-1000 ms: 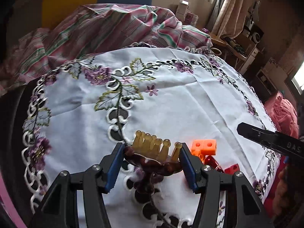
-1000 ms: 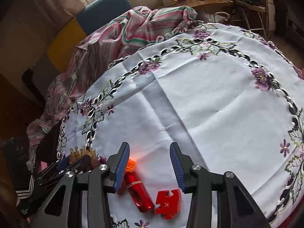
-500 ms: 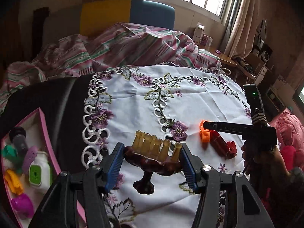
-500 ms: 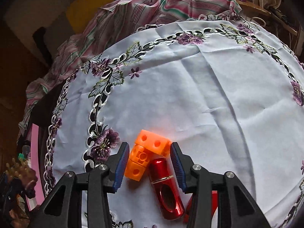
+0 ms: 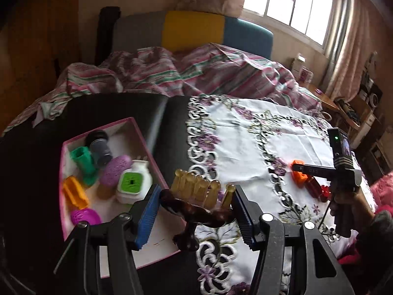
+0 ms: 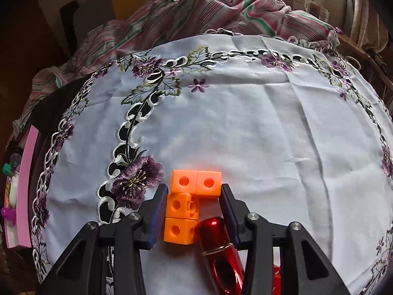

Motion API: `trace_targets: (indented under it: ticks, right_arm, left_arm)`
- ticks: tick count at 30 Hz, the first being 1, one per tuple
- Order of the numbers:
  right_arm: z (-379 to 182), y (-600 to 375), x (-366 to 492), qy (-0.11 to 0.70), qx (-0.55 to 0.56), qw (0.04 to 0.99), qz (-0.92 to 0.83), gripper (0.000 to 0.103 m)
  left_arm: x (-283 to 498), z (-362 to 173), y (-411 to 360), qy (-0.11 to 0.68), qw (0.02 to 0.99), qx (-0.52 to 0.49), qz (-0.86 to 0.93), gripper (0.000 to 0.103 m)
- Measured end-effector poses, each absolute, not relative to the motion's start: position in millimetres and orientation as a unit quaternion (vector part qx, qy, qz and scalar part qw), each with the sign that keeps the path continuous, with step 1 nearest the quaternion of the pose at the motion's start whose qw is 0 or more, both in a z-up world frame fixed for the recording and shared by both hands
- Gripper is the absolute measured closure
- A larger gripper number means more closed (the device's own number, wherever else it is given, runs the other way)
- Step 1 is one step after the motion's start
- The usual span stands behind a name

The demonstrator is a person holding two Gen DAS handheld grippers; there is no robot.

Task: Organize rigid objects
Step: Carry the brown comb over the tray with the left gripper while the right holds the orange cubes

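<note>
A: Report the left gripper (image 5: 194,211).

B: Its jaws are clenched on a dark brown wooden massager (image 5: 196,204), gripped by its two ends. The amber pegs stand upward and the handle hangs below. The massager is held in the air above the right edge of the pink-rimmed box (image 5: 64,162).

A: Contents of the box?

B: A green and white device (image 5: 132,184), a purple oval piece (image 5: 116,172), a green cup-shaped piece (image 5: 83,162), a grey cylinder (image 5: 100,147), an orange piece (image 5: 73,194) and a magenta perforated ball (image 5: 86,217). The box sits on a dark surface, just beside the left edge of the embroidered tablecloth (image 5: 245,142).

A: Report the right gripper (image 6: 192,211).

B: Its jaws are released and lowered to the tablecloth (image 6: 245,123). The orange block assembly (image 6: 189,201) lies between the pads, near the front edge of the cloth. The left pad is just beside the blocks; whether it touches them cannot be told. A red metallic cylinder (image 6: 221,250) lies touching the blocks on the right, partly inside the jaw gap. A smaller red piece (image 6: 276,277) shows behind the right finger, mostly hidden.

A: Seen from the left wrist view?

B: The right gripper (image 5: 298,168) reaches over the same orange blocks (image 5: 299,175).
</note>
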State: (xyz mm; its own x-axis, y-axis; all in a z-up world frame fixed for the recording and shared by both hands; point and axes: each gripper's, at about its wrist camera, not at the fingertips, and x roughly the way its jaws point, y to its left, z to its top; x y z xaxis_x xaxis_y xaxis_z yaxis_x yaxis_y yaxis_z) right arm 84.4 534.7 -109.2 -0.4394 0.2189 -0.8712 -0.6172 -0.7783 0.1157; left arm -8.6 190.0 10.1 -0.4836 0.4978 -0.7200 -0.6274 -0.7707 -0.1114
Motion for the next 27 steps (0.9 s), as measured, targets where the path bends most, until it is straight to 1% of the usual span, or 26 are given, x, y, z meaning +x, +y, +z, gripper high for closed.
trace_targets:
  ticks: [2, 8, 11, 22, 27]
  right_arm:
    - [-109.0, 524.9, 80.0, 0.198, -0.466, 0.245, 0.827, 0.060]
    - [-110.4, 476.7, 58.2, 0.172, -0.474, 0.149, 0.850, 0.060]
    - [-114.1, 461.7, 54.0, 0.151, -0.478, 0.146, 0.853, 0.060]
    - [-114.2, 464.8, 56.0, 0.163, -0.476, 0.143, 0.852, 0.060]
    - [-113.9, 462.0, 54.5, 0.151, -0.479, 0.142, 0.853, 0.060]
  left_arm:
    - [-7.5, 10.9, 176.5, 0.088, 0.305, -0.382, 0.868, 0.044]
    - [-8.2, 8.6, 138.0, 0.094, 0.252, -0.374, 0.888, 0.044]
    - [-5.3, 7.4, 125.4, 0.100, 0.232, -0.366, 0.896, 0.044]
    - [-5.0, -2.6, 108.1, 0.094, 0.213, -0.382, 0.895, 0.044]
    - [-4.8, -6.4, 107.9, 0.094, 0.212, -0.388, 0.892, 0.044]
